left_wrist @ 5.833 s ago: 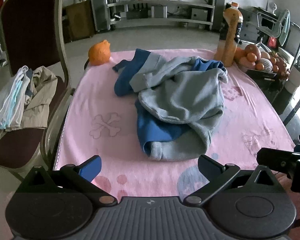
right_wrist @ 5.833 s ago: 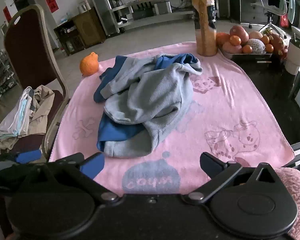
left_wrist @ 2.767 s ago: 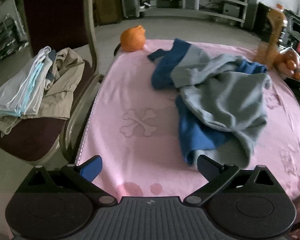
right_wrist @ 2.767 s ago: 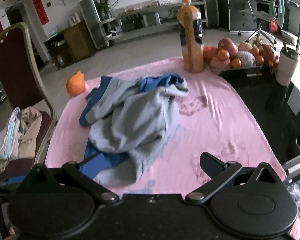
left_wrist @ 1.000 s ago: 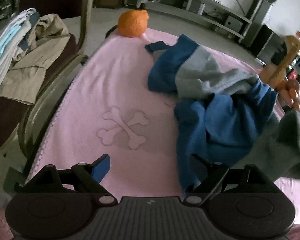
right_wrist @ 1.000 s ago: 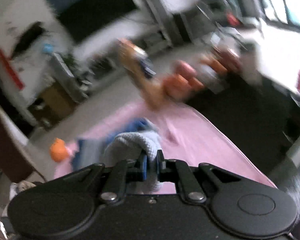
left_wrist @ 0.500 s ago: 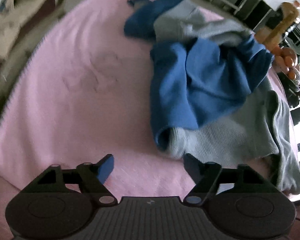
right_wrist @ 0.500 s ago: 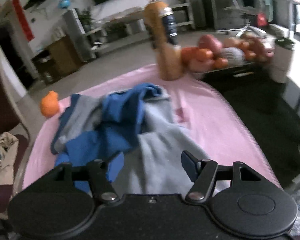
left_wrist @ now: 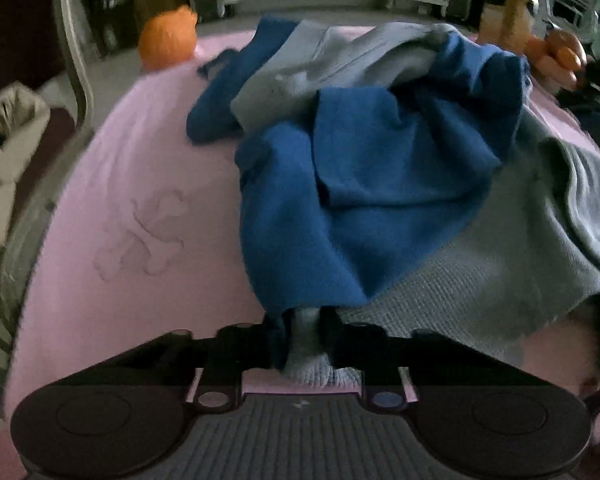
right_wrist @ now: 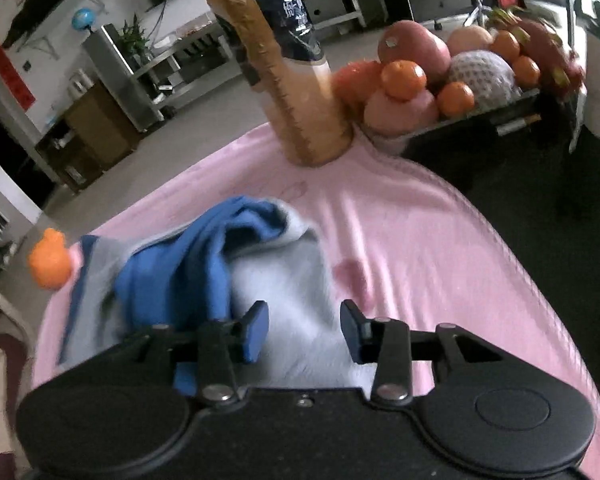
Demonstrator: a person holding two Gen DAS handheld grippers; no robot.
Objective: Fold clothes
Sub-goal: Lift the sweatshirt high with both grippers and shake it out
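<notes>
A blue and grey sweater [left_wrist: 372, 184] lies crumpled on the pink blanket [left_wrist: 132, 184]. My left gripper [left_wrist: 304, 336] is shut on the sweater's near hem, where blue and grey cloth bunch between the fingers. In the right wrist view the sweater [right_wrist: 220, 276] lies under and ahead of my right gripper [right_wrist: 304, 330], which is partly open with grey cloth showing between its blue pads [right_wrist: 256, 330]. I cannot tell whether those pads touch the cloth.
An orange toy [left_wrist: 168, 38] sits at the blanket's far left corner. A tall juice bottle [right_wrist: 284, 60] and a tray of fruit [right_wrist: 440, 80] stand at the far right. A chair with folded clothes [left_wrist: 12, 132] is on the left.
My left gripper has come forward and shut on the sweater's near hem. My right gripper let go of the grey cloth a moment ago and has now narrowed and dropped close over the sweater.
</notes>
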